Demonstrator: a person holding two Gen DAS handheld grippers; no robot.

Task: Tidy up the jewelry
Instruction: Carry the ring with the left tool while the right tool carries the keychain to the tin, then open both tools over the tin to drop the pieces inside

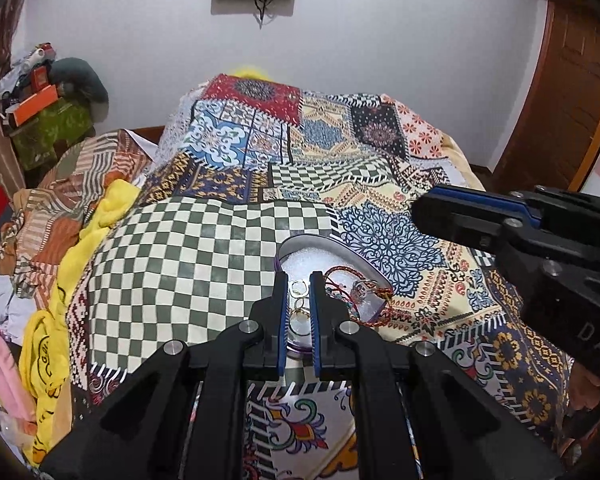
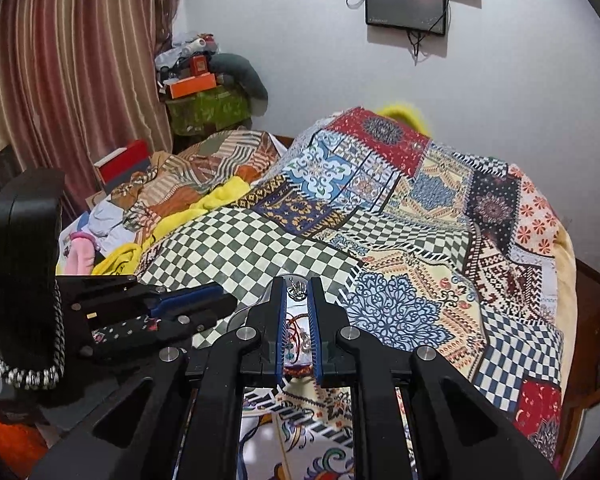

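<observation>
Left gripper (image 1: 299, 280) hovers slightly parted over rings (image 1: 299, 287) in the tin (image 1: 300, 242); right gripper (image 2: 298, 286) seemingly pinches a silver charm (image 2: 297, 289).

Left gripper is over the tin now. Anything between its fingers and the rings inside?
Nothing visible. The left gripper hangs over the open round tin, and the small rings show in the gap between its fingers on the white foam. The red braided cord lies to their right, not over them. The right gripper is off to the side.
</observation>
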